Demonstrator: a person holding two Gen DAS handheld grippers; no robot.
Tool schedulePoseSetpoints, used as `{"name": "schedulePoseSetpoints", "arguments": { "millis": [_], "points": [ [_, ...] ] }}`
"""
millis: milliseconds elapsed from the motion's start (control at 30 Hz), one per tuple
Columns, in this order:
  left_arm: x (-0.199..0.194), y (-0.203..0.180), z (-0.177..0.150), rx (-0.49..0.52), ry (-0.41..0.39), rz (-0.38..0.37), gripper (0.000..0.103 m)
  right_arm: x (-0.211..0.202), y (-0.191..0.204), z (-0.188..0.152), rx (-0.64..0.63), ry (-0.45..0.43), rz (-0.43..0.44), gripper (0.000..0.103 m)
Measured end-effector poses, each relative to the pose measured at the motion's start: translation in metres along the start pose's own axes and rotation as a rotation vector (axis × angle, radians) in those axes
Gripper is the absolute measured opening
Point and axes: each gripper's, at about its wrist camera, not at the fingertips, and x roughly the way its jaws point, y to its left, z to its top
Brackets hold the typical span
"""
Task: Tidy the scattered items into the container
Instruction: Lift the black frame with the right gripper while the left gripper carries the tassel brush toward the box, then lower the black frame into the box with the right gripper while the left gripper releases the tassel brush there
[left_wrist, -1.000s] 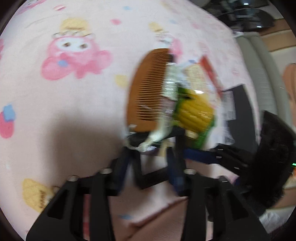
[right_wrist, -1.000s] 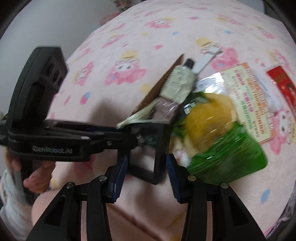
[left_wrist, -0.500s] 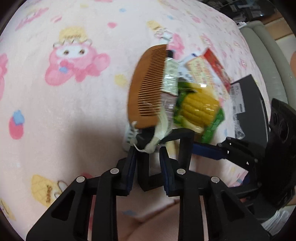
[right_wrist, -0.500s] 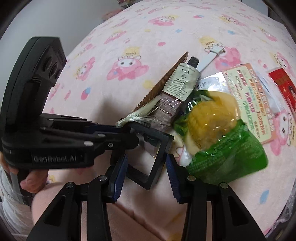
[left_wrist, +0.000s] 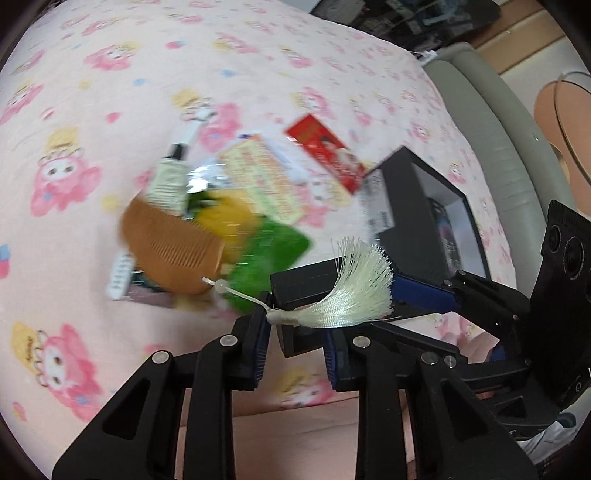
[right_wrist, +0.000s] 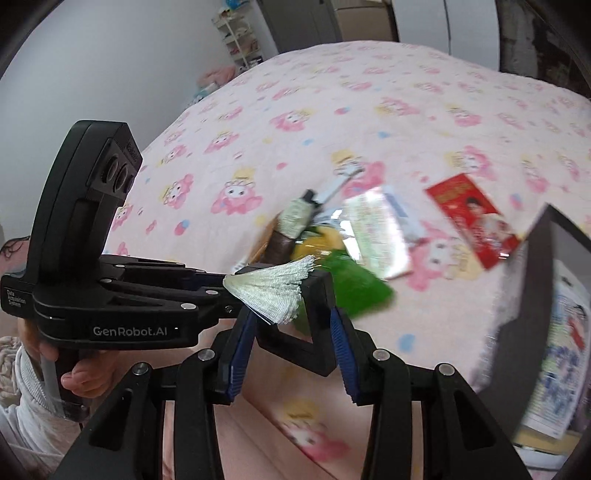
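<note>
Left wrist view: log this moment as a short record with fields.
held item: small black frame, above the pink bedspread
left gripper: shut on one frame wall; its jaws have just been closing, the wall between them
right gripper: shut on a corner of the frame
snag: tassel draped over the frame, its cord running to the wooden comb
container: open black box, right of the frame

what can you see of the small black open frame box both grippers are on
The small black open frame box looks like rigid matte card or plastic: a hollow rectangle with nothing visible inside. It is tilted, above the pink cartoon-print blanket. The left gripper and right gripper each clamp a wall of it. A pale cream tassel, corded to the brown wooden comb, drapes over its top edge.
</note>
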Motion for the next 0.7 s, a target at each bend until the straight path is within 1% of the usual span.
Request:
{"name": "schedulePoseSetpoints", "arguments": {
  "millis": [100,233,367,467,533,700],
  "points": [
    [0.006,-0.029,0.004,0.025,0.002,-0.012,0.024,-0.023,-0.019,-0.006,0.002,-0.021,-0.015,0.038],
    [0.017,-0.075,0.017,0.09,0.006,-0.013,0.024,-0.052,-0.048,-0.011,0.021,-0.057,-0.044,0.038],
    [0.037,-0.123,0.035,0.15,0.017,-0.042,0.024,-0.086,-0.089,-0.015,0.061,-0.102,-0.092,0.038],
    [0.064,-0.156,0.053,0.168,0.033,-0.086,0.023,-0.11,-0.128,-0.021,0.111,-0.132,-0.13,0.038],
    [0.085,-0.18,0.063,0.188,0.055,-0.103,0.024,-0.121,-0.152,-0.027,0.151,-0.143,-0.149,0.038],
    [0.131,-0.233,0.08,0.252,0.108,-0.115,0.024,-0.145,-0.209,-0.046,0.274,-0.2,-0.181,0.038]
  ]
}}
